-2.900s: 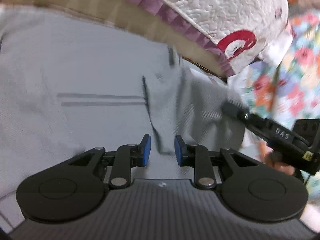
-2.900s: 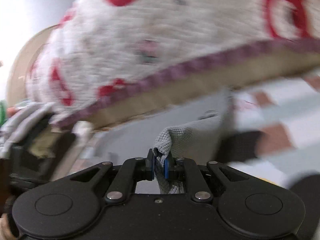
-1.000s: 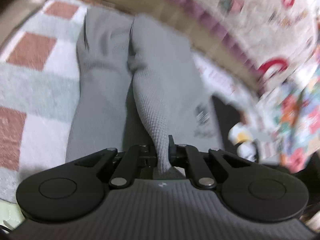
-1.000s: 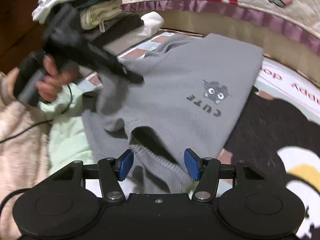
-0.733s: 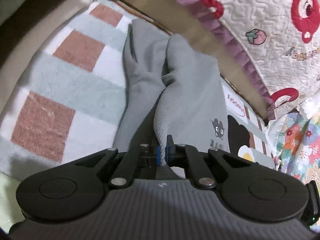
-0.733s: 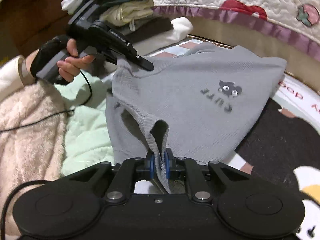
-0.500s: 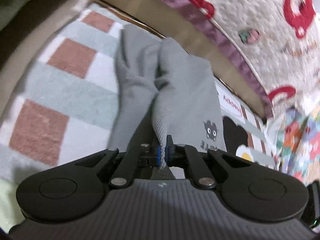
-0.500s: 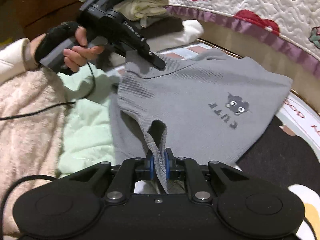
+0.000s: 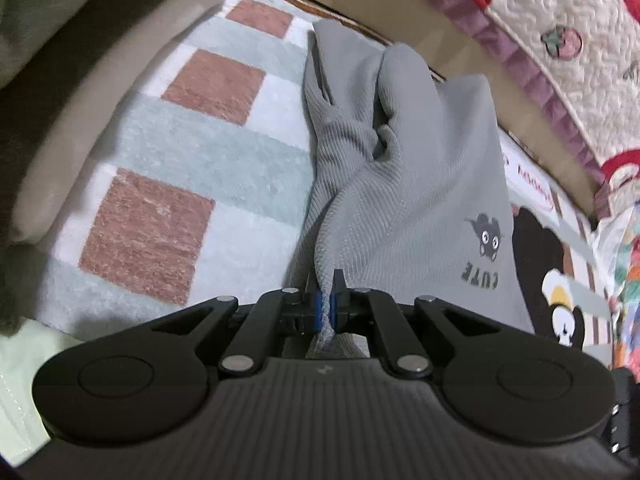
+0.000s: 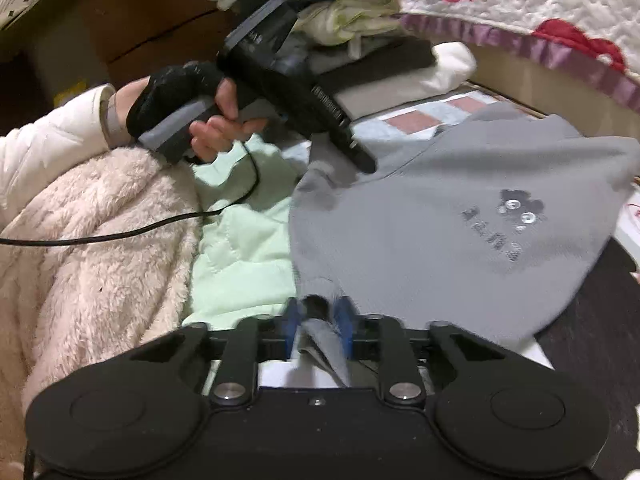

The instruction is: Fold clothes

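the left gripper [image 9: 329,307] is clamped on an edge of the grey shirt [image 9: 420,184], which lies on the checked blanket [image 9: 192,152]; the right gripper [image 10: 318,330] has its jaws slightly parted, a grey hem loose between them; folded clothes [image 10: 360,20] are stacked behind.
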`<move>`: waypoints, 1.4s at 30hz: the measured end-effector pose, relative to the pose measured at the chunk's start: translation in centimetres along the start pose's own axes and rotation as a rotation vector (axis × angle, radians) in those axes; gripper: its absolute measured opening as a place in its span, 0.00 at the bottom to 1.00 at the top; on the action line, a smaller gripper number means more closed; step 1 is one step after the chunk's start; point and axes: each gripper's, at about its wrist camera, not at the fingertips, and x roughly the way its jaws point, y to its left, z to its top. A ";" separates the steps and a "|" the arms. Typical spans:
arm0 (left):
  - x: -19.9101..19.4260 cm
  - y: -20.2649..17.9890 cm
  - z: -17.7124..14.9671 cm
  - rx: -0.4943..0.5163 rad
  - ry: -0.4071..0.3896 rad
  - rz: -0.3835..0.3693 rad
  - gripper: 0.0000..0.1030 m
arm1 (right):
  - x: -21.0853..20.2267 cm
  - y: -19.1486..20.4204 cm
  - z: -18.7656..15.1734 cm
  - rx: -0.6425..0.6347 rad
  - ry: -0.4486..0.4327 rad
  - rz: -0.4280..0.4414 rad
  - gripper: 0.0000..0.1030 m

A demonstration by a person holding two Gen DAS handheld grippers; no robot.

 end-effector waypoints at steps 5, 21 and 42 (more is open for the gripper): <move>0.5 -0.8 -0.2 0.072 0.010 0.044 0.03 | 0.1 0.2 -0.5 0.074 0.005 0.048 0.09; 1.0 -1.0 -0.5 0.085 0.027 0.096 0.11 | -3.6 -2.5 -5.5 0.299 -0.003 -0.215 0.66; 0.8 -1.1 -0.8 0.090 0.033 0.156 0.25 | -4.0 -2.1 -6.2 0.410 0.009 -0.220 0.09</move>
